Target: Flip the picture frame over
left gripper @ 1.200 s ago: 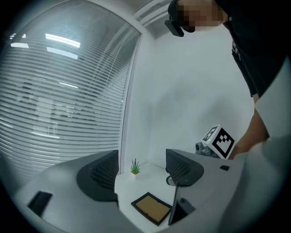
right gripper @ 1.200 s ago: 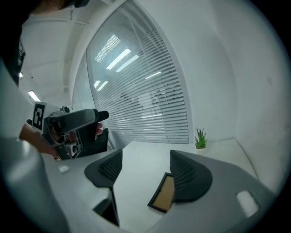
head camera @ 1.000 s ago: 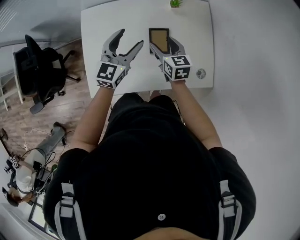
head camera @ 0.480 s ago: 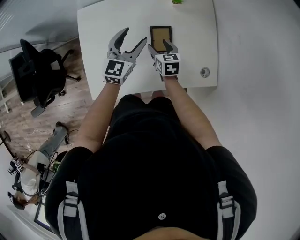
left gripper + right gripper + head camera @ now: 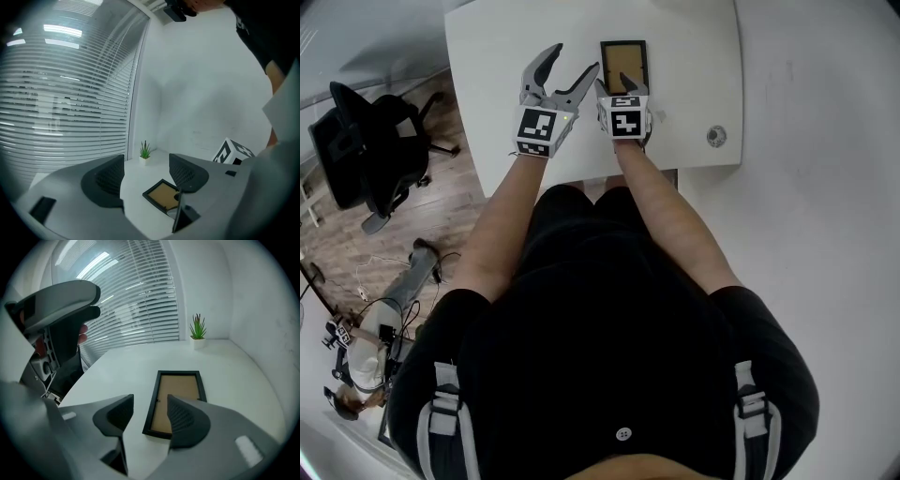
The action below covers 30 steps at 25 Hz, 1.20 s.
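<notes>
A black picture frame lies flat on the white table with its brown backing up. My right gripper hangs over the frame's near end and points down at it. Its jaws are closing. In the right gripper view the frame has its near left corner just beyond the right gripper, with no pad touching it. My left gripper stands wide just left of the frame, its jaws closing slightly around nothing. In the left gripper view the frame lies past the left gripper, low between the jaws.
A small potted plant stands at the table's far edge, seen also as the plant in the left gripper view. A small round object lies near the table's right front corner. A black office chair stands left of the table.
Both grippers have come down toward the table and closed in on the frame. The right gripper has tipped downward and its jaws have narrowed.
</notes>
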Each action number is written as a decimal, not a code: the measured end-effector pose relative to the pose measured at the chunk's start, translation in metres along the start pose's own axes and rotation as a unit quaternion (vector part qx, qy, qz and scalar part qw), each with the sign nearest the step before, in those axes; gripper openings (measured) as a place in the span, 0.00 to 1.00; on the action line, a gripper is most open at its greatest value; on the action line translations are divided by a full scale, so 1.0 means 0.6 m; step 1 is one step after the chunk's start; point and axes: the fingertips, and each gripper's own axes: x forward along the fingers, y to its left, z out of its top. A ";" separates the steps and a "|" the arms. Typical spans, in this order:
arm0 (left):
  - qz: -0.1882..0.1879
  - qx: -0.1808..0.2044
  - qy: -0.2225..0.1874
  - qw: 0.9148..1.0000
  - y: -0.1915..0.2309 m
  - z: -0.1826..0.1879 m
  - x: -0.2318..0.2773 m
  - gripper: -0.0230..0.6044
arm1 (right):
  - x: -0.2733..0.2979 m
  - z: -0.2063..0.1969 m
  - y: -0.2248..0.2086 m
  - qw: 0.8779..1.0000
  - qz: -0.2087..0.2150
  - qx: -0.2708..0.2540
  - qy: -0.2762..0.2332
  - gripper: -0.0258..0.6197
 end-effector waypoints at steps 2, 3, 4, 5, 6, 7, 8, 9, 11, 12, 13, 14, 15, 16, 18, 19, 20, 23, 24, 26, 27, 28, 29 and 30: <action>0.002 0.000 0.003 1.000 0.003 -0.008 0.001 0.52 | 0.011 -0.007 0.002 1.000 -0.005 0.004 0.006 0.40; 0.003 0.000 0.005 1.000 0.005 -0.011 0.002 0.52 | 0.015 -0.011 0.002 1.000 -0.007 0.007 0.011 0.39; 0.004 0.000 0.006 1.000 0.007 -0.014 0.003 0.52 | 0.019 -0.014 0.003 1.000 -0.010 0.011 0.017 0.39; 0.005 0.000 0.007 1.000 0.009 -0.017 0.003 0.52 | 0.022 -0.017 0.004 1.000 -0.013 0.014 0.023 0.37; 0.005 -0.001 0.008 1.000 0.011 -0.019 0.004 0.52 | 0.025 -0.020 0.005 0.999 -0.016 0.016 0.028 0.37; 0.003 -0.003 0.009 1.000 0.012 -0.020 0.005 0.52 | 0.028 -0.023 0.005 0.999 -0.021 0.015 0.032 0.36; 0.001 -0.004 0.009 1.000 0.014 -0.021 0.006 0.52 | 0.032 -0.026 0.005 0.999 -0.027 0.014 0.036 0.36; -0.001 -0.004 0.010 1.000 0.015 -0.022 0.007 0.52 | 0.034 -0.028 0.006 0.999 -0.031 0.012 0.040 0.34; -0.002 -0.002 0.010 1.000 0.017 -0.023 0.008 0.52 | 0.036 -0.029 0.007 0.998 -0.040 0.010 0.046 0.32; -0.002 -0.001 0.010 1.000 0.018 -0.024 0.009 0.52 | 0.037 -0.031 0.007 0.998 -0.043 0.009 0.050 0.31; -0.002 -0.001 0.011 1.000 0.019 -0.025 0.010 0.52 | 0.039 -0.033 0.007 0.997 -0.047 0.009 0.053 0.30; -0.002 -0.001 0.012 1.000 0.019 -0.027 0.010 0.52 | 0.041 -0.036 0.007 0.997 -0.049 0.009 0.056 0.29; -0.003 -0.002 0.013 1.000 0.018 -0.030 0.011 0.52 | 0.042 -0.038 0.007 0.997 -0.051 0.009 0.058 0.29; -0.004 -0.003 0.014 1.000 0.018 -0.034 0.011 0.52 | 0.043 -0.039 0.007 0.997 -0.055 0.007 0.058 0.28; -0.003 -0.004 0.018 1.000 0.019 -0.041 0.013 0.52 | 0.044 -0.040 0.006 0.996 -0.064 0.000 0.058 0.26; -0.003 -0.004 0.019 1.000 0.020 -0.041 0.014 0.52 | 0.045 -0.041 0.004 0.996 -0.071 -0.006 0.059 0.24; -0.002 -0.005 0.019 1.000 0.022 -0.040 0.015 0.52 | 0.046 -0.041 0.002 0.995 -0.078 -0.013 0.061 0.21; -0.004 -0.006 0.020 1.000 0.025 -0.037 0.020 0.52 | 0.049 -0.040 0.001 0.993 -0.092 -0.035 0.067 0.20; -0.004 -0.007 0.019 1.000 0.026 -0.035 0.020 0.52 | 0.050 -0.041 0.003 0.992 -0.094 -0.041 0.069 0.18; -0.004 -0.008 0.016 1.000 0.026 -0.032 0.020 0.52 | 0.051 -0.042 0.006 0.992 -0.097 -0.045 0.069 0.14; -0.004 -0.010 0.015 1.000 0.027 -0.031 0.019 0.52 | 0.051 -0.042 0.007 0.992 -0.097 -0.043 0.068 0.14; -0.003 -0.011 0.015 1.000 0.028 -0.032 0.018 0.52 | 0.051 -0.042 0.007 0.992 -0.096 -0.039 0.068 0.13; -0.003 -0.011 0.016 1.000 0.028 -0.032 0.017 0.52 | 0.051 -0.042 0.006 0.993 -0.095 -0.034 0.067 0.13; -0.003 -0.012 0.016 1.000 0.028 -0.032 0.016 0.52 | 0.050 -0.042 0.006 0.993 -0.092 -0.031 0.067 0.12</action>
